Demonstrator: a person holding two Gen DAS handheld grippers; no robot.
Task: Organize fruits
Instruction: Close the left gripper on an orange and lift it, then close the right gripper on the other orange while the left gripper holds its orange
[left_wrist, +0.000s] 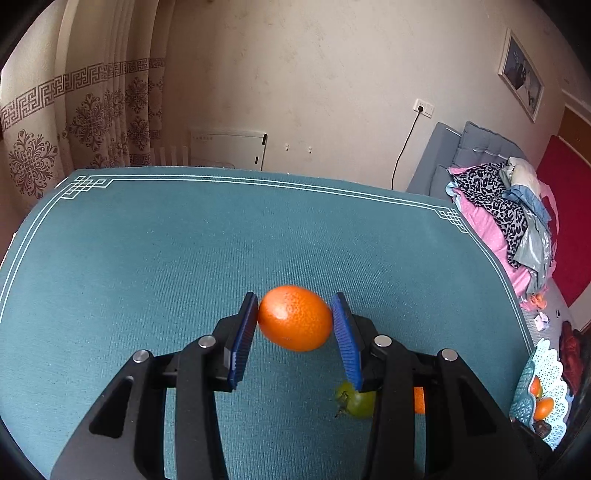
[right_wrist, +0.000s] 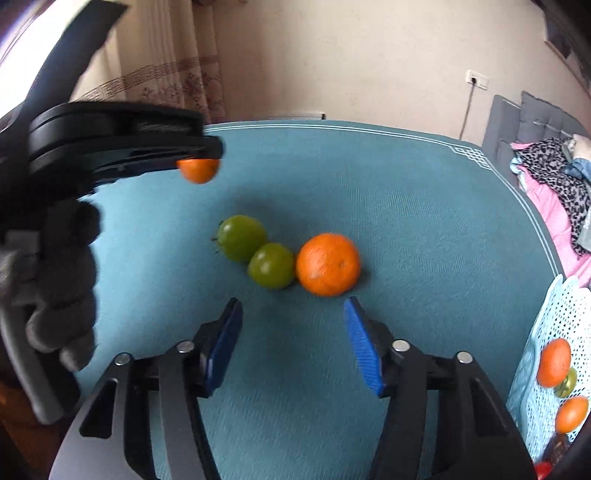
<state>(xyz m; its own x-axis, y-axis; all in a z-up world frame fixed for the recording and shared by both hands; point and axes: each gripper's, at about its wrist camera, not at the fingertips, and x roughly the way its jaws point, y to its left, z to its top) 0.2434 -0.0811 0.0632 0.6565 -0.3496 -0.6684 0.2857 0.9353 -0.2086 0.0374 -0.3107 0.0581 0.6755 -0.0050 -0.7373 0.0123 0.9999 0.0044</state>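
From the left wrist, my left tool (left_wrist: 294, 317) is clamped on a small orange (left_wrist: 294, 318), lifted clear of the teal counter (left_wrist: 184, 240) so I can carry it to the pale blue basket (left_wrist: 546, 384) at the right edge, where fruit already lies; from the right wrist, my right tool (right_wrist: 293, 339) stands apart and empty, aimed low at the counter; a big orange (right_wrist: 328, 264) and two green tomatoes (right_wrist: 271, 266) sit touching in a row just beyond its tips, the orange nearest its right finger.
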